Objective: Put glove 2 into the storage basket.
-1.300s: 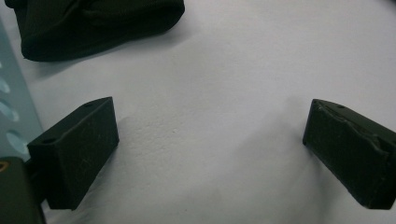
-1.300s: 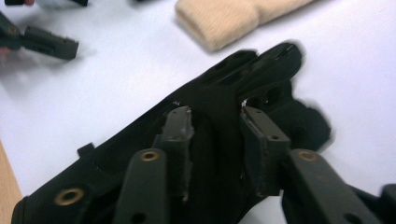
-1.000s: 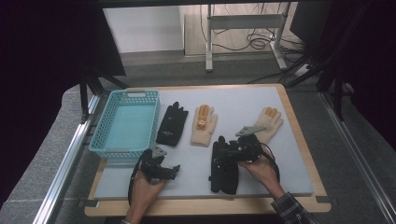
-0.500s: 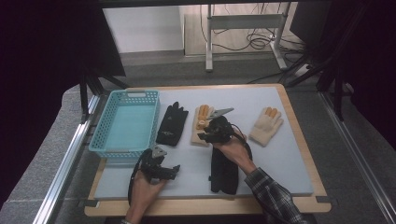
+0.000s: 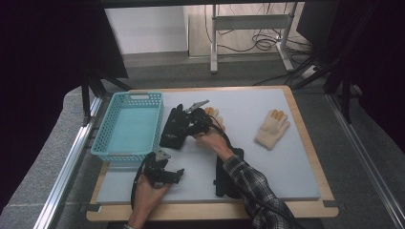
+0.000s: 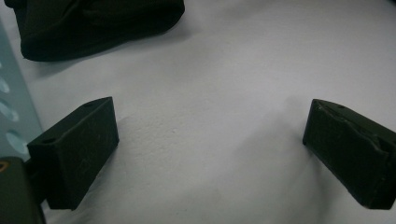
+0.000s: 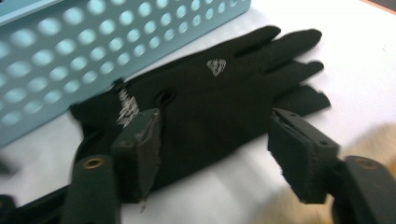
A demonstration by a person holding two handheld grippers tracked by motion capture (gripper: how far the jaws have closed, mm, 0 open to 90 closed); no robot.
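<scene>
Worktop (image 5: 286,162): grey mat on wooden board, carrying all items.

Basket (image 5: 128,125): light-blue perforated plastic, sitting at worktop's left-rear; nothing visible inside. Its holed wall is also showing in right gripper view, just behind the black glove.

Black glove (image 7: 205,98): lying flat just right of basket, fingers pointing away from the person, small white logo on back. In high view it is sitting btwn basket and right gripper.

Second black glove (image 5: 228,171): lying near front edge, partly under the person's right forearm.

Cream glove (image 5: 271,129): lying flat, right-centre, well apart from both grippers.

Another cream glove (image 5: 215,114): mostly hidden behind right gripper; only fingertips peeking out.

Right gripper (image 5: 193,125): hovering over black glove's cuff end, jaws spread apart w/ the glove showing btwn them; contact can't be told, image blurring.

Left gripper (image 5: 160,171): sitting low at worktop's front-left, just before basket's near wall; jaws wide apart over bare mat, gripping nothing. A black glove's edge is showing at top of left gripper view.
</scene>
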